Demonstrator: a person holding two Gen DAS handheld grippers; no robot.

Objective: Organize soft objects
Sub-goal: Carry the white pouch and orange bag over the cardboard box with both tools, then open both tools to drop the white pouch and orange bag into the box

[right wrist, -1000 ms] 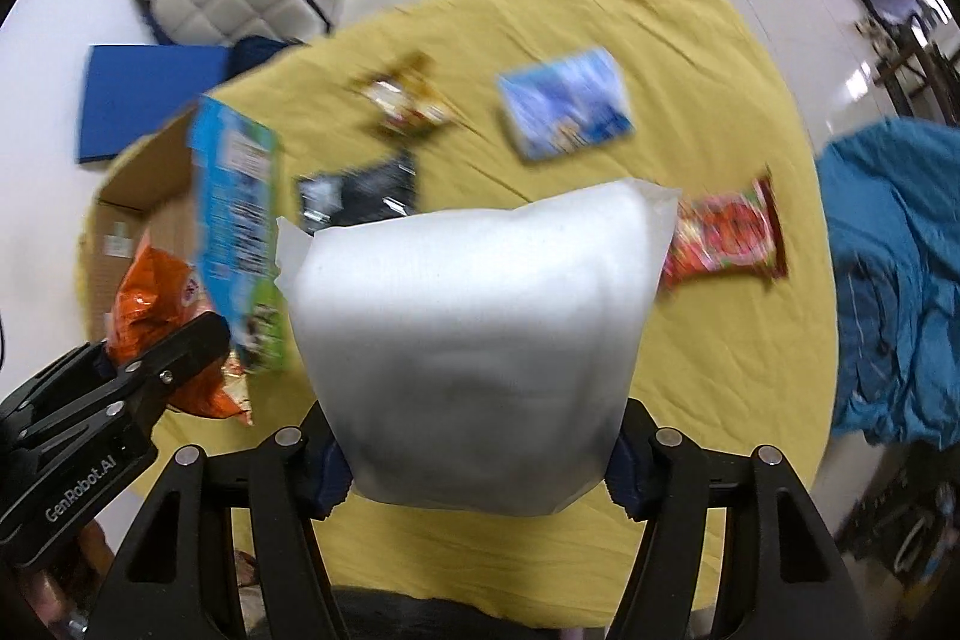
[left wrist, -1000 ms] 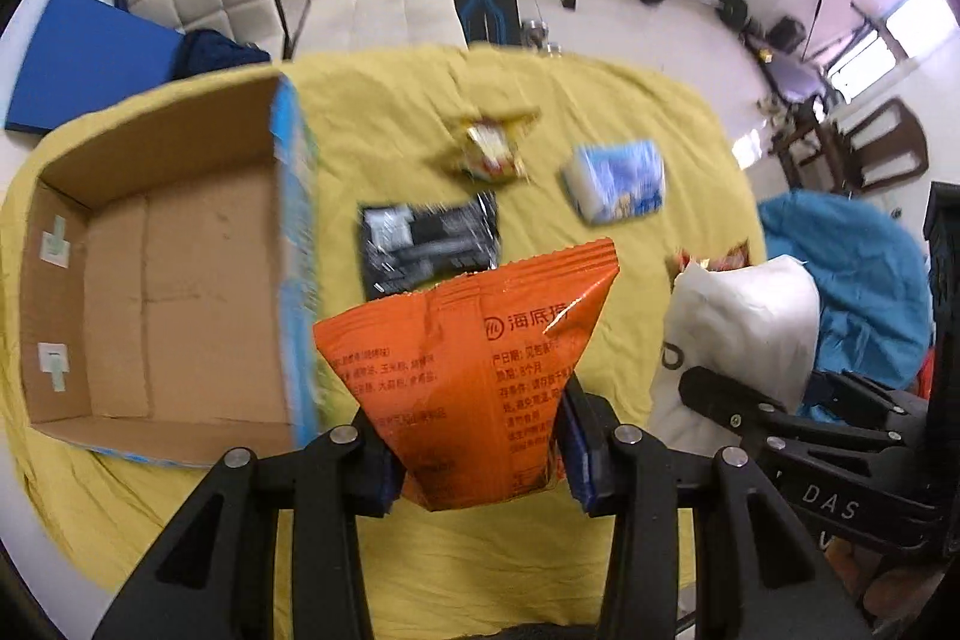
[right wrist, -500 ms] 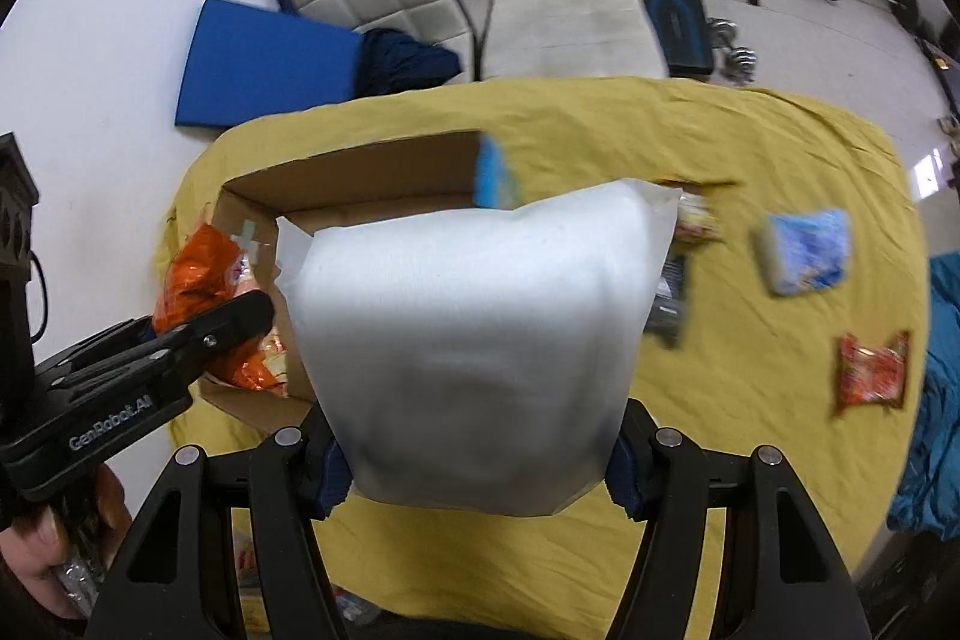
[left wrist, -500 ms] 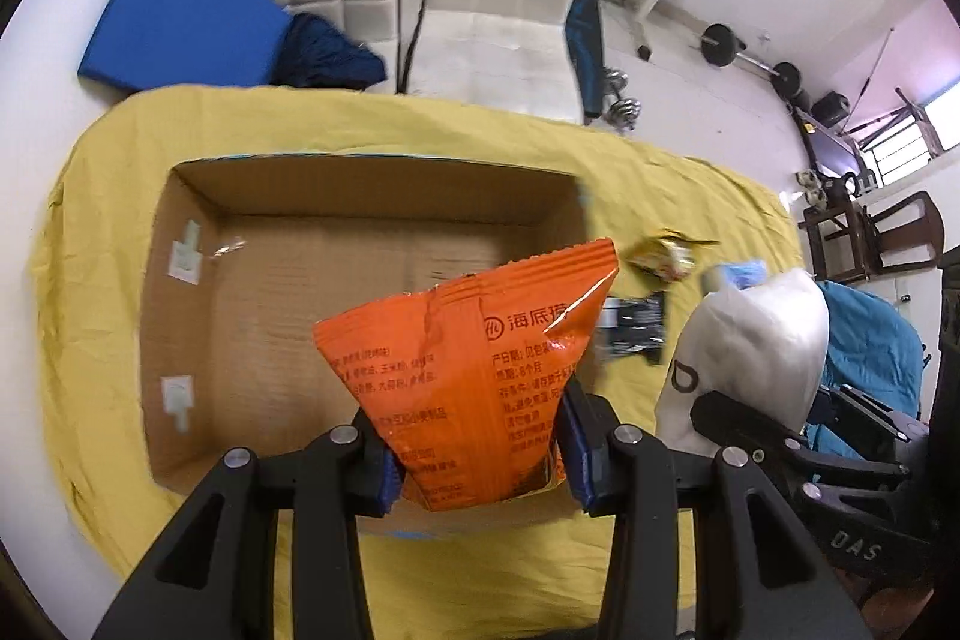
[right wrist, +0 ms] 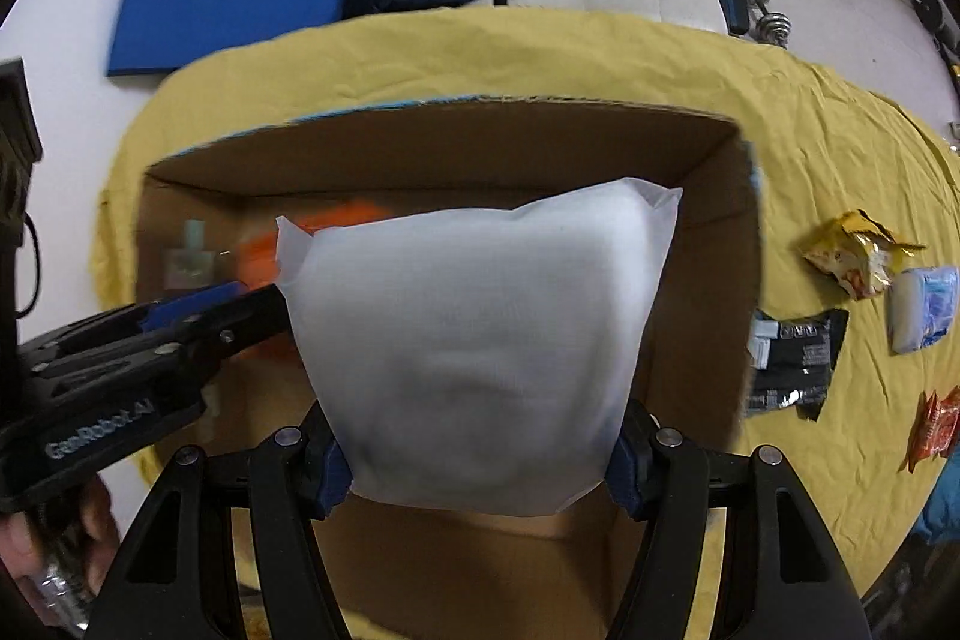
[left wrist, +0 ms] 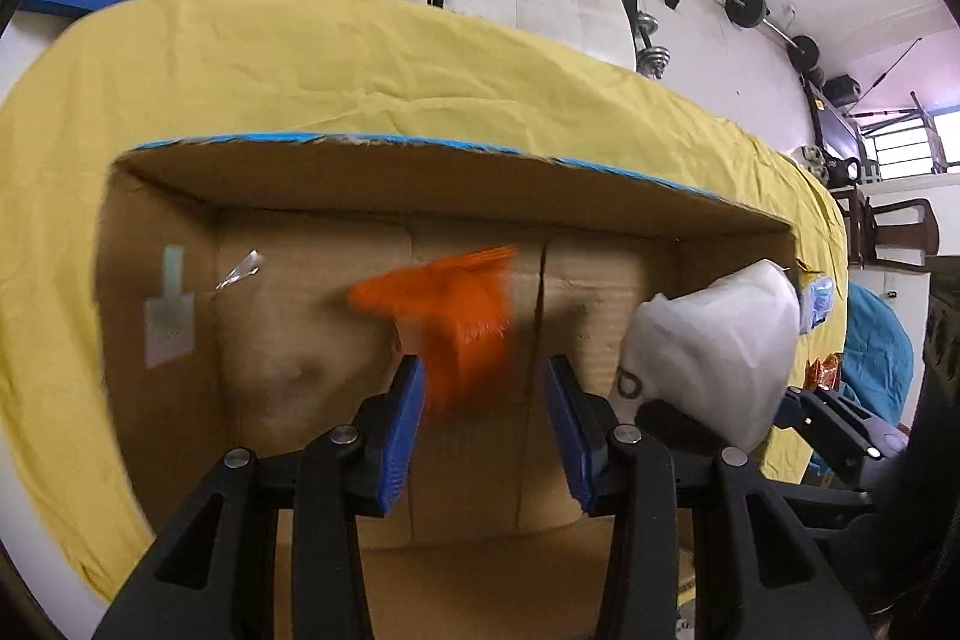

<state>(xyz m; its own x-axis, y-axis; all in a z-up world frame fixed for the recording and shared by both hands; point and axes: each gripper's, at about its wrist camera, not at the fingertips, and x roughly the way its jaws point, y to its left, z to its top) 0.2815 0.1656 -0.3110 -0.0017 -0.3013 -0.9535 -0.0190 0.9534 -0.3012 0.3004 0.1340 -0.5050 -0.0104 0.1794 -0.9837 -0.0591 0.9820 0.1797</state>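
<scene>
Two grippers are seen over a yellow cloth (right wrist: 810, 124) on which a cardboard box (left wrist: 456, 184) is set, its open top filling the middle of both views. Inside the box, toward 12 o'clock from the left gripper (left wrist: 485, 430), an orange snack bag (left wrist: 462, 316) is seen blurred and apart from the blue pads; the left jaws are spread wide with nothing between them. A white pouch (right wrist: 474, 340) is clamped at its lower edge by the right gripper (right wrist: 477, 466), whose jaws are closed on it, and it is held above the box interior. In the right wrist view, at 3 o'clock outside the box wall, a black packet (right wrist: 792, 364) is laid just beside the box, with a yellow snack bag (right wrist: 858, 256) above it, a pale blue tissue pack (right wrist: 924, 310) farther out, and a red-orange packet (right wrist: 933, 427) near the frame edge
</scene>
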